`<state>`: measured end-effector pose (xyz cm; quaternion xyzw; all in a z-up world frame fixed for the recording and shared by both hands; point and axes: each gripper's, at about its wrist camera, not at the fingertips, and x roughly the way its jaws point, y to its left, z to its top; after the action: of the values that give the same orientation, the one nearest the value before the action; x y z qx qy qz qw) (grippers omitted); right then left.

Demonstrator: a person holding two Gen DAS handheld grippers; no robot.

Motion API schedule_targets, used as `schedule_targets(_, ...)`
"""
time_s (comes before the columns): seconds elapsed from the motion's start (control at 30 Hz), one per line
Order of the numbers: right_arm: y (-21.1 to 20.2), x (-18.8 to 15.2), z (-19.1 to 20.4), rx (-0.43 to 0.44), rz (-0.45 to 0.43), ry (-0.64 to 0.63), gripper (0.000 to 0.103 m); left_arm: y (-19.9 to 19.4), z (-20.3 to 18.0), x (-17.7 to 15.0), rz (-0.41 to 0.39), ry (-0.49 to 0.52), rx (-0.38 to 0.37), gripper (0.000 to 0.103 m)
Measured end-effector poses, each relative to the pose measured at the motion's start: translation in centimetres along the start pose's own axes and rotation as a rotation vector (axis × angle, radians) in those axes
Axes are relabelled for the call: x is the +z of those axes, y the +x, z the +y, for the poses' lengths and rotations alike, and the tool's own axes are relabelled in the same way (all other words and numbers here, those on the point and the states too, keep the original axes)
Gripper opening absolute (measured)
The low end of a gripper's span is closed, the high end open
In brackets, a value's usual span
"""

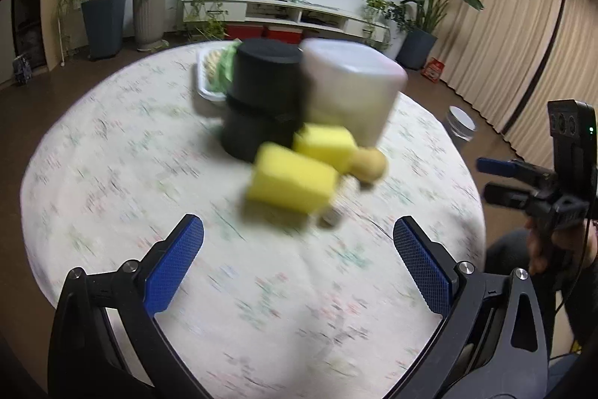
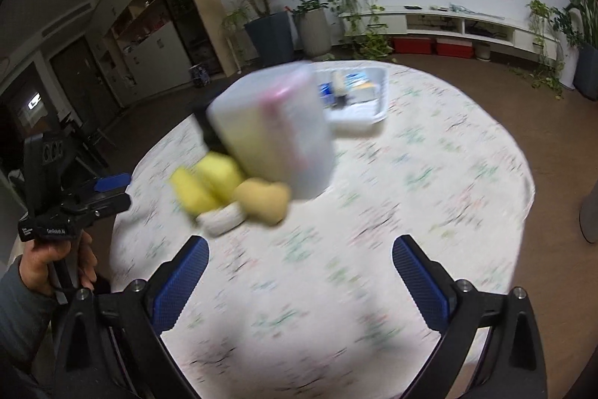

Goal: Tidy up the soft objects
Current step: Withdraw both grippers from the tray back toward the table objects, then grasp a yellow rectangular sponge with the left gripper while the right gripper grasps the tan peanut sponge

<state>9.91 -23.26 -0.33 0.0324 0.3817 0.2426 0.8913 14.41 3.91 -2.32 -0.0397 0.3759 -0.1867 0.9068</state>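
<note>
Two yellow sponges lie on the round table beside a tan sponge and a small white soft piece. Behind them stand a black cylinder and a translucent white container. My left gripper is open above the cloth, short of the nearer yellow sponge, with nothing between its fingers. My right gripper is open too, nearer than the tan sponge and to its right. Both views are blurred.
The table wears a floral cloth. A white tray with mixed items sits at the far side. Each hand-held gripper shows in the other's view. A small white bin, potted plants and a TV unit stand beyond.
</note>
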Motion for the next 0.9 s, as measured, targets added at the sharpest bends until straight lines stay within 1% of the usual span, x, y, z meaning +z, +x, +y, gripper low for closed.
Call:
schedule_targets(0.1, 0.7, -1.5, 2.3, 0.024, 0.015, -0.014, 0.101, 0.3, -1.2, -1.1, 0.008, 0.003, -0.012, 0.103)
schedule_targets(0.17, 1.2, -1.9, 3.4, 0.018, 0.017, -0.026, 0.099, 0.7, -1.8, -1.5, 0.012, -0.002, -0.022, 0.103)
schedule_targets(0.23, 1.8, -2.1, 4.4, 0.014, 0.018, -0.036, 0.097, 1.0, -2.3, -1.3, 0.006, 0.005, -0.020, 0.103)
schedule_targets(0.3, 2.3, -2.0, 4.9, 0.003, 0.021, -0.048, 0.091, 1.3, -2.6, -0.6, -0.005, 0.015, -0.016, 0.103)
schedule_targets(0.33, 2.7, -1.8, 5.2, -0.009, 0.024, -0.060, 0.090, 1.5, -2.5, -0.3, -0.011, 0.015, -0.014, 0.103)
schedule_targets(0.47, 3.9, -1.1, 4.9, -0.026, 0.027, -0.050, 0.088, 3.1, -1.7, 1.1, -0.013, -0.019, 0.004, 0.103)
schedule_targets(0.7, 6.6, 0.6, 3.4, -0.051, 0.043, -0.028, 0.086, 5.4, -0.6, 2.1, 0.003, -0.043, 0.036, 0.103)
schedule_targets(0.9, 8.5, 1.3, 2.5, -0.053, 0.062, -0.011, 0.081, 7.1, -0.2, 2.0, 0.040, -0.024, 0.046, 0.103)
